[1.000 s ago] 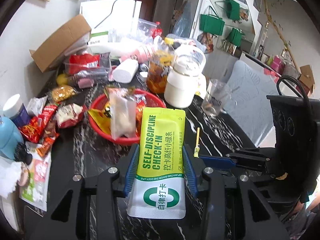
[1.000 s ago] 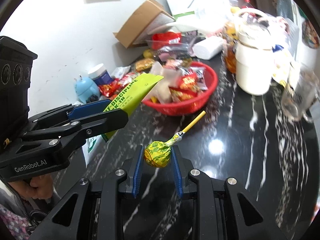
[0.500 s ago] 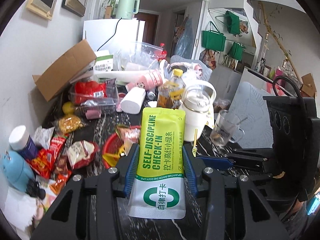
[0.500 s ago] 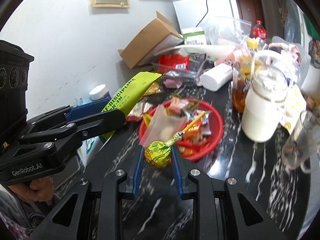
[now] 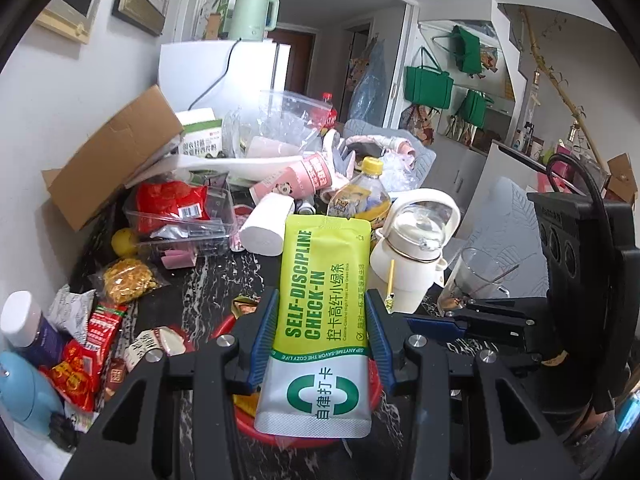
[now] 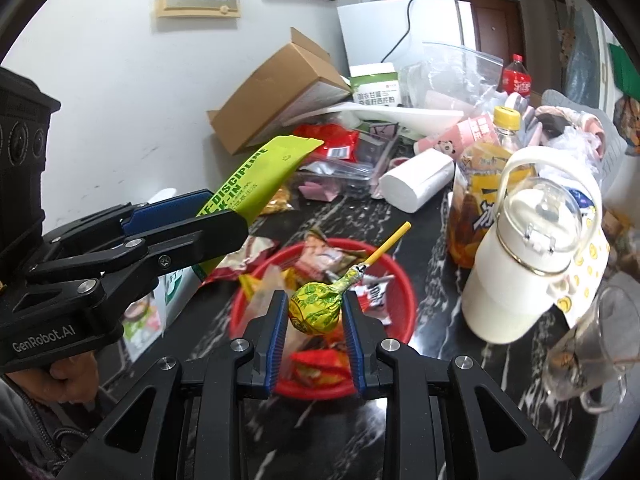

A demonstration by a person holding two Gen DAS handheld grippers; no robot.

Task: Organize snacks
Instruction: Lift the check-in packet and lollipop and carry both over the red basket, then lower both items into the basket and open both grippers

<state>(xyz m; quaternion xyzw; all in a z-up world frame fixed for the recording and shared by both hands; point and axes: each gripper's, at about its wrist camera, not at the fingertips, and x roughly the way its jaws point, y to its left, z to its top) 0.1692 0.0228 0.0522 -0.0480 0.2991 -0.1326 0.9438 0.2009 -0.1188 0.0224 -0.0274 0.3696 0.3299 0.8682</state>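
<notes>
Left claw (image 5: 322, 334) clamps the green snack pouch (image 5: 320, 316), frame centre; right claw (image 6: 316, 330) pinches a lollipop (image 6: 316, 306) (stick up-right) above the red basket (image 6: 402, 280), lower centre, on the dark surface (image 6: 440, 380).

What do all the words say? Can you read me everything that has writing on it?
"SELF-DISCIPLINE CHECK-IN": green snack pouch, held in the left gripper.
"SIP ANYTIME·SAVOR THE COZY LIFE": same pouch, along its curved band.
"GenRobot.AI": side of the left gripper, in the right wrist view.
Chinese characters on the pouch, the white-and-green box, the pink cup and the yellow-capped bottle: too small or blurred.
Lollipop wrapper in the right gripper: unreadable.
</notes>
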